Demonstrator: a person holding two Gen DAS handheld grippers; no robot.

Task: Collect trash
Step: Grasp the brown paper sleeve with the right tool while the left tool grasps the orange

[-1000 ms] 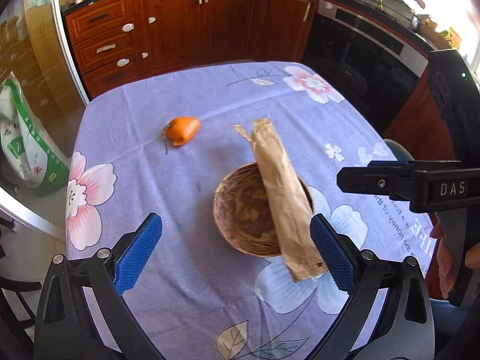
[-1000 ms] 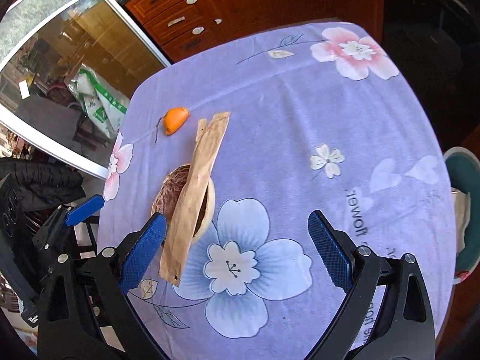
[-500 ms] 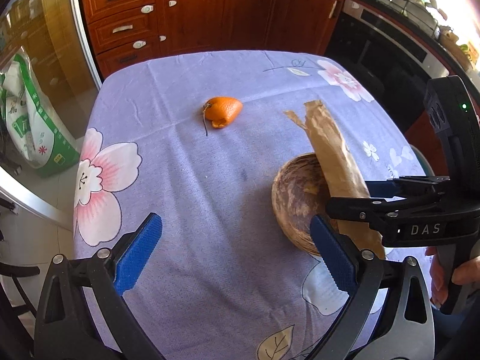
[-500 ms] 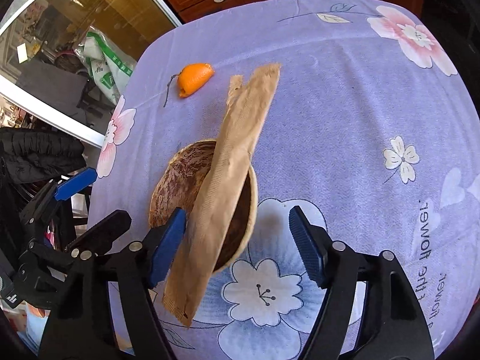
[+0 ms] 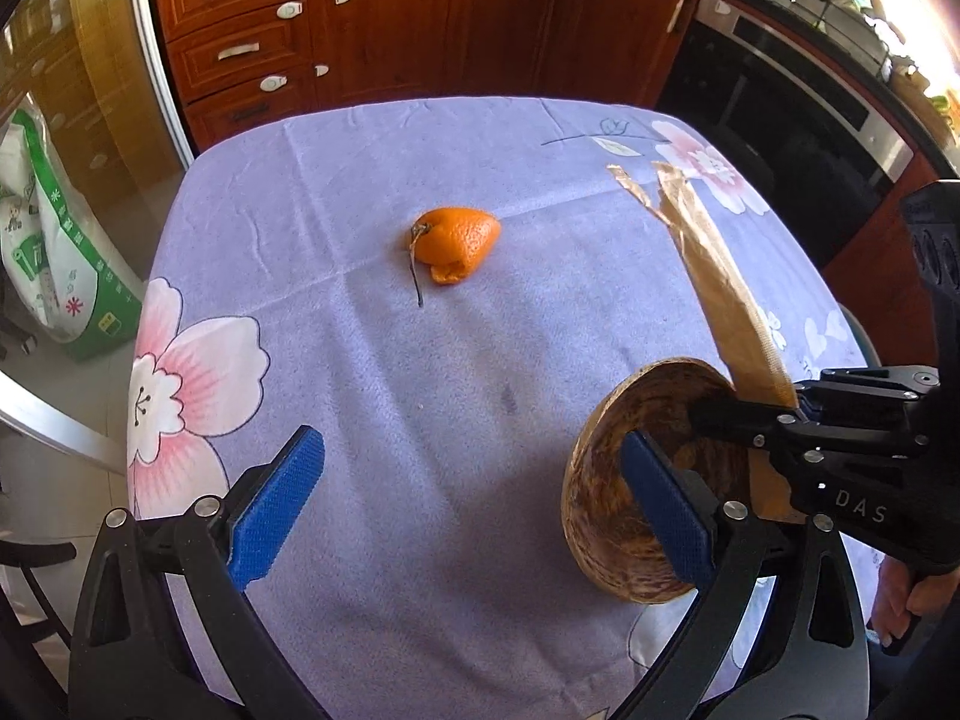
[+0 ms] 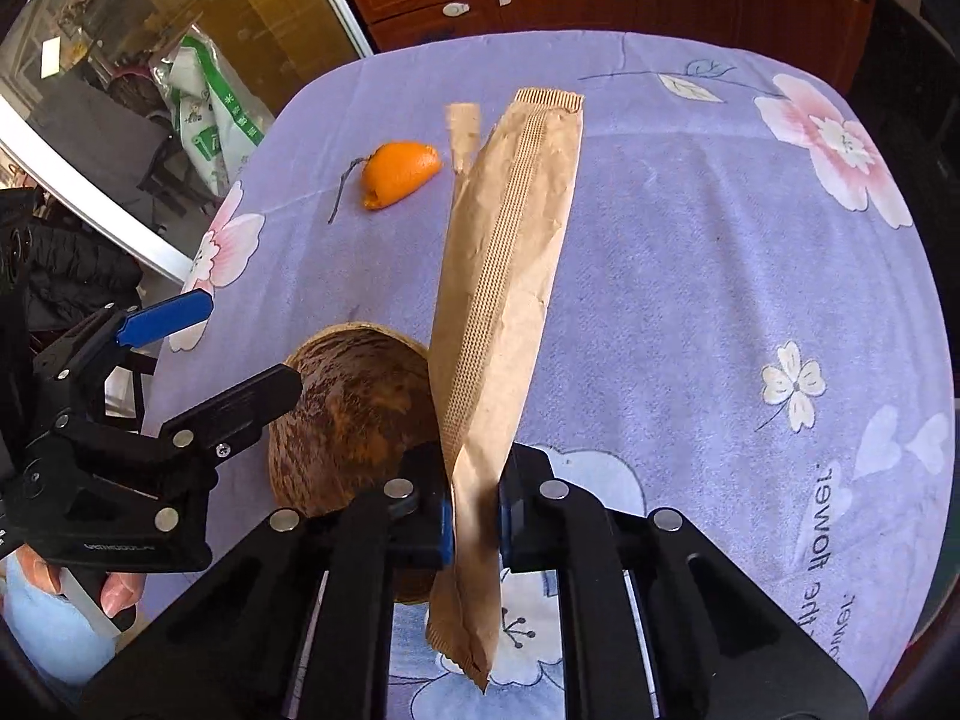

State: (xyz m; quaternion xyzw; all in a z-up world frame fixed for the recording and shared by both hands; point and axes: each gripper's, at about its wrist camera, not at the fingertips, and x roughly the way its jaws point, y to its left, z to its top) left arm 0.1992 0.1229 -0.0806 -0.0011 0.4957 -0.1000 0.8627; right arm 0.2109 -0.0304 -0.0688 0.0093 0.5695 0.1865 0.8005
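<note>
The right tongs [image 6: 471,525] are clamped on the wrapper [image 6: 504,276], gripped low on its length, with a short tail hanging below the pads and the long torn end reaching up and away over the tabletop [image 6: 690,276]. The bowl [image 6: 354,408] is seen just left of the grip, near the tabletop's near edge, and the wrapper's lower part is crossed over its rim; whether paper and rim are touching cannot be told. The left tongs [image 5: 474,498] are held spread wide with nothing between them, hovering above the tabletop, one blue pad in front of the bowl. The peel [image 5: 459,243] is lying alone toward the far left part of the tabletop, its stem pointing to the near side, well apart from the bowl. The step in hand is judged to be dropping the wrapper into the bowl. It would be done best if the grip were kept firm until the paper's bulk is brought over the bowl's hollow, since the wrapper is long and light and could tip out over the rim. The long end should be lowered or folded in first, then the pads let go. The peel is best left for the free left tongs, approached from above, with the pads closed across its width.
</note>
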